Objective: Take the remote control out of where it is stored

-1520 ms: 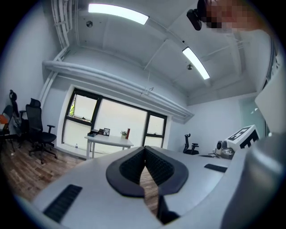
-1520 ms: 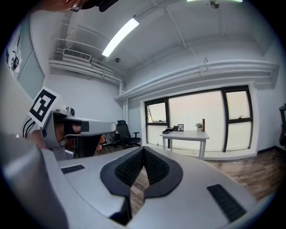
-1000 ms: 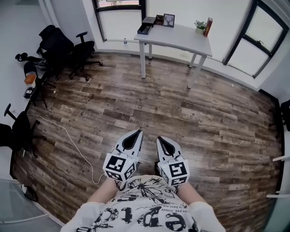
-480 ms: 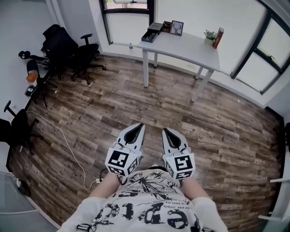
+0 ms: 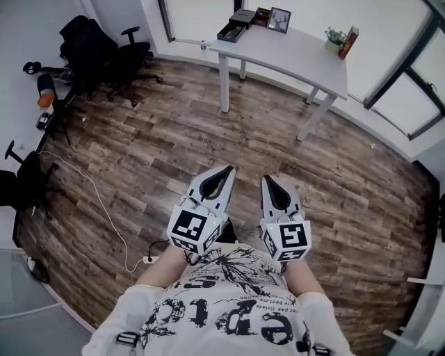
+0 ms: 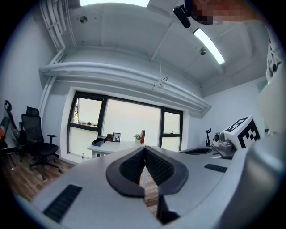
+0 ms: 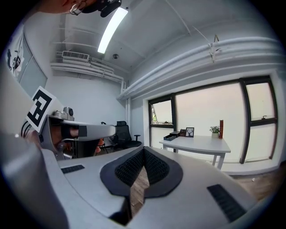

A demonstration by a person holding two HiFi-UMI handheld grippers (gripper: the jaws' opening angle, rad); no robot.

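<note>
No remote control can be made out in any view. A white table stands far ahead by the window, with a black open tray at its left end. My left gripper and right gripper are held side by side close to the person's chest, over the wooden floor and pointing toward the table. Both are shut with nothing between the pads. In the left gripper view the pads meet at the tip, with the table small beyond. In the right gripper view the pads also meet, and the table shows at the right.
On the table also stand a picture frame, a small plant and a tall red-brown box. Black office chairs crowd the left wall. A white cable runs across the floor to a power strip.
The person has come nearer to the table, which now sits higher and larger in the head view. Both grippers stay shut and held together in front of the chest.
</note>
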